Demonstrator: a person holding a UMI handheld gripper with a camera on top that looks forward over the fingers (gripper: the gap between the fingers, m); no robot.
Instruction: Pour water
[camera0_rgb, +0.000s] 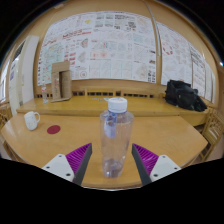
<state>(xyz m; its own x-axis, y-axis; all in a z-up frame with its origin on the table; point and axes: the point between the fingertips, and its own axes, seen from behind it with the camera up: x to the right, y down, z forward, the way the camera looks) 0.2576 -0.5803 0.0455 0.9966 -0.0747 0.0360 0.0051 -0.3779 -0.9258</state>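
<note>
A clear plastic water bottle (115, 140) with a white cap stands upright on the wooden table (170, 135). It is between the fingers of my gripper (112, 150), with a gap showing at each side. The gripper is open; its magenta pads (76, 156) flank the bottle's lower half without pressing on it. A white mug (32, 120) sits on the table well beyond the left finger. Close to the mug's right lies a small red round disc (53, 129).
A cardboard box (60, 80) stands on a farther table at the left. To the right on that table lies a black bag (186, 95). Printed paper sheets (105, 45) cover the wall behind. The table's near edge runs just under the bottle.
</note>
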